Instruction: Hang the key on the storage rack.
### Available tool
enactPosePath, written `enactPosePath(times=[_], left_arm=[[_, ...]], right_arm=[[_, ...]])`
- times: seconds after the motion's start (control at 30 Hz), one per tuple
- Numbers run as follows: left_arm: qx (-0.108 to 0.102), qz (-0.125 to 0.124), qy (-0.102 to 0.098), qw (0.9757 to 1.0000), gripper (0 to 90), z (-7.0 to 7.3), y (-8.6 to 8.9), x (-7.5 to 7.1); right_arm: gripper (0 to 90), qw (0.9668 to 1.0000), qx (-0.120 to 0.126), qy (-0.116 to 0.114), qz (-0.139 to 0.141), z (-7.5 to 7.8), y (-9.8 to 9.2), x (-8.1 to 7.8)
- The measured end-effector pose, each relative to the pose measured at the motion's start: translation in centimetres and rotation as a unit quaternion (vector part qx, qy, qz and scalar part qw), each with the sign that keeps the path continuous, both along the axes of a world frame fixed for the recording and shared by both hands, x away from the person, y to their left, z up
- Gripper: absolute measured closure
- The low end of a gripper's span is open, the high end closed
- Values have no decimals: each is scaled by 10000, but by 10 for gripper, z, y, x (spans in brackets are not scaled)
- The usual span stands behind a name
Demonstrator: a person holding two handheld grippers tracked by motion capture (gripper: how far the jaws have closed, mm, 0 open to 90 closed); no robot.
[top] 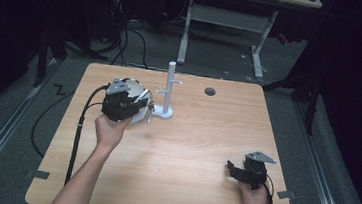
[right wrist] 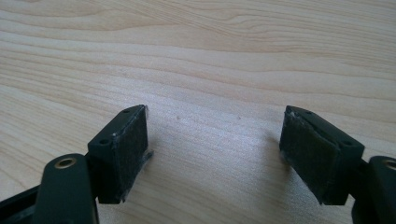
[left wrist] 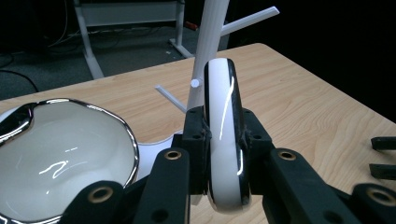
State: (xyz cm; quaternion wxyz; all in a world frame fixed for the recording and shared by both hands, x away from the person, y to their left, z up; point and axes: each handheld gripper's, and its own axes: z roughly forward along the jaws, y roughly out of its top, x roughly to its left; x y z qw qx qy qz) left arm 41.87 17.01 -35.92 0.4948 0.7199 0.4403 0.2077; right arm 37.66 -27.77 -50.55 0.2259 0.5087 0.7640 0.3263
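A white mug [left wrist: 60,154] with a shiny dark rim hangs in my left gripper [left wrist: 224,135], whose jaws are shut on its handle [left wrist: 223,93]. From above, the mug [top: 142,91] and left gripper [top: 141,107] sit just left of a white peg stand [top: 169,88]. Along the left gripper view, that stand [left wrist: 210,42] rises directly behind the handle, with pegs branching out to either side. My right gripper [top: 232,168] rests near the table's front right corner. Its jaws [right wrist: 215,149] stand open over bare wood with nothing between them.
The light wooden table [top: 189,148] has a dark round hole [top: 210,91] near its far edge, right of the stand. Beyond the table stands a desk on white legs [top: 227,21], with cables on the grey floor. My left gripper's cable [top: 77,137] trails off the left side.
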Motion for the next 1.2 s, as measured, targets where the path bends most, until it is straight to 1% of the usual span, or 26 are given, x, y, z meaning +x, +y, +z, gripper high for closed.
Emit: enactPosePath(times=[0.2, 0.33, 0.4, 0.43, 0.5, 0.63, 0.73, 0.8, 0.83, 0.93, 1.07, 1.2], left_arm=[[-68, 30, 35, 10000, 762, 4, -1, 11], [2, 85, 6, 10000, 762, 9, -3, 19], [13, 104, -4, 9999, 762, 11, -3, 21], [-29, 133, -31, 9999, 762, 14, -3, 23], [-37, 167, -47, 9998, 762, 16, -4, 25], [17, 183, -62, 9998, 762, 19, -6, 30], [-109, 213, -49, 9997, 763, 19, -6, 34], [-120, 236, -38, 9996, 763, 19, -5, 35], [-157, 274, -8, 9995, 763, 18, -4, 38], [-131, 299, -16, 9995, 763, 20, -5, 42], [-135, 290, -61, 9995, 763, 22, -9, 43], [-185, 271, -96, 9994, 763, 22, -15, 46]], right_arm=[[236, 10000, 2, 0, 2, 0, 0, 0], [236, 10000, 1, -4, 5, 0, 0, 0], [236, 10000, 1, -3, 6, 0, 0, 0], [236, 10000, -2, -5, 9, 0, 0, 0], [236, 10000, 4, 1, 0, 0, 0, 0], [236, 10000, 2, -3, 3, 0, 0, 0], [236, 10000, -6, -4, 8, 0, 0, 0], [236, 10000, -5, -2, 8, 0, 0, 0], [236, 10000, -5, -2, 14, 0, 0, 0], [236, 10000, -6, -4, 13, 0, 0, 0], [236, 10000, -6, -4, 13, 0, 0, 0], [236, 10000, 1, -4, 7, 0, 0, 0]])
